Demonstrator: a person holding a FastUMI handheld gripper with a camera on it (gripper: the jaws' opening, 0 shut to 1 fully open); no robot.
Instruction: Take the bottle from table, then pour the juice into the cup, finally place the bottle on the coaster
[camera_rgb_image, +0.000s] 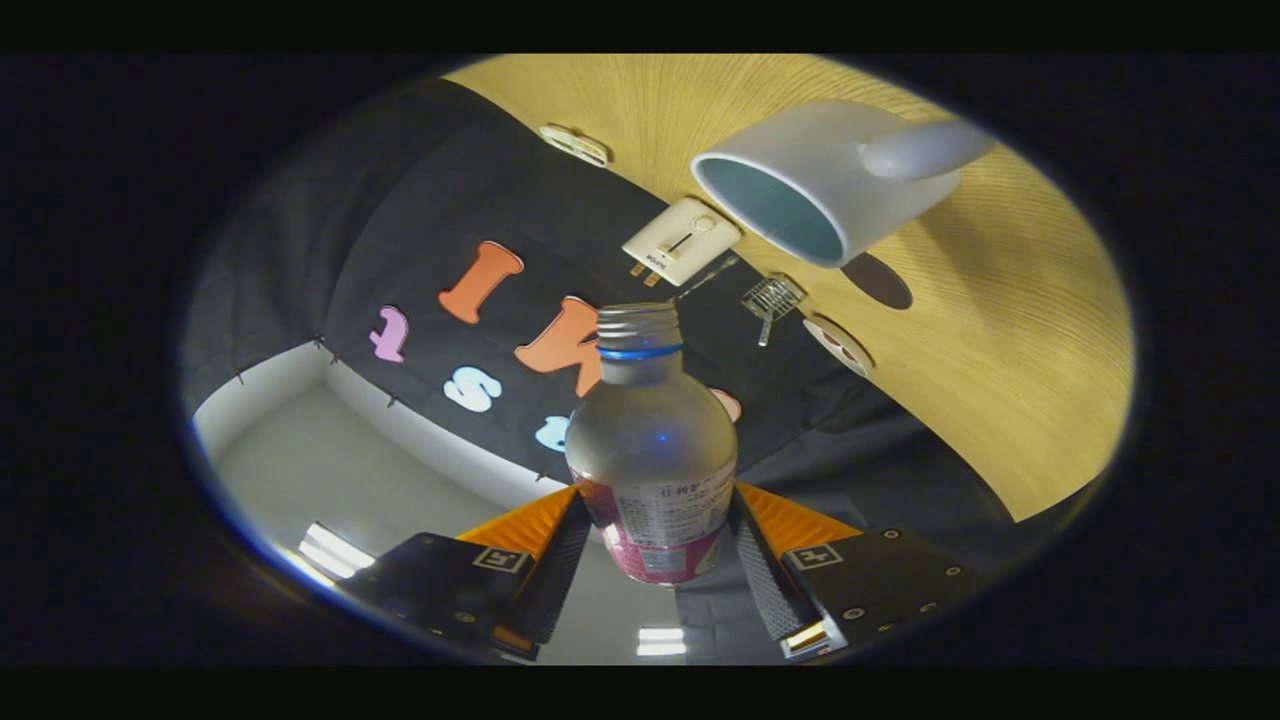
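Wooden table (1010, 330) fills the far side of your view, and the whole scene is strongly tilted. Your gripper (655, 545) is clamped on the bottle (652, 460): both fingers press on its labelled lower body, one on each side. The bottle points away from you along the fingers; its threaded neck has no cap on it and carries a blue ring just below the thread.

The white cup (830, 175) stands on the table well beyond the bottle's mouth, and a little to one side of it. You see its open mouth with a bluish inside, and its handle is on the side turned away from the bottle. Just beside the cup, a dark round coaster (880, 282) lies flat on the wood, partly covered by the cup's rim in this view.

At the table's edge, near the black cloth wall, you see a white switch box (682, 240), a small wire piece (772, 298) and two white round fittings (838, 345).
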